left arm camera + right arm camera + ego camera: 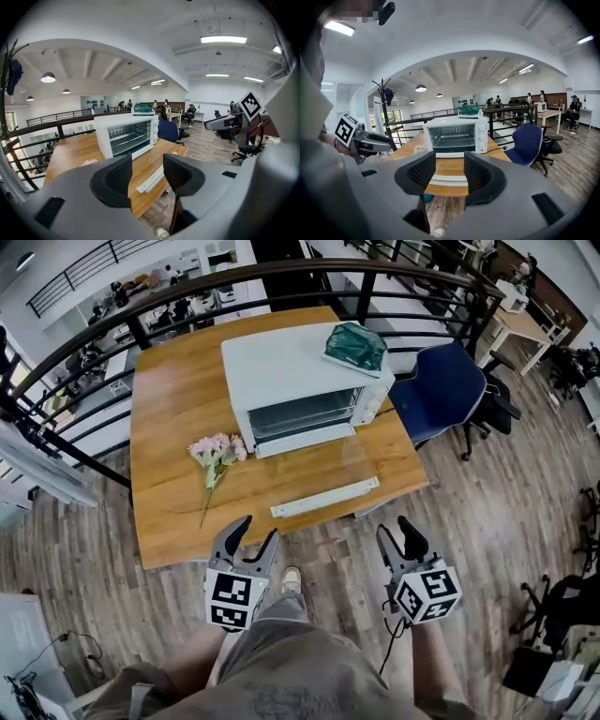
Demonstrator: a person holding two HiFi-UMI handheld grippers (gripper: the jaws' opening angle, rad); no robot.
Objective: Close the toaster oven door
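Note:
A white toaster oven point(300, 381) stands at the back of a wooden table point(169, 427). Its glass door point(323, 479) lies folded down flat toward me, white handle point(324, 497) near the table's front edge, racks visible inside. A green bundle point(356, 346) rests on the oven top. My left gripper point(253, 538) is open and empty, below the table's front edge left of the handle. My right gripper point(401, 536) is open and empty too, off the table's front right. The oven point(125, 135) shows in the left gripper view, and the oven point(457, 134) also in the right gripper view.
A bunch of pink flowers point(215, 457) lies on the table left of the oven. A blue office chair point(441, 390) stands to the right of the table. A dark railing point(84, 352) runs behind and to the left. Wood floor lies under me.

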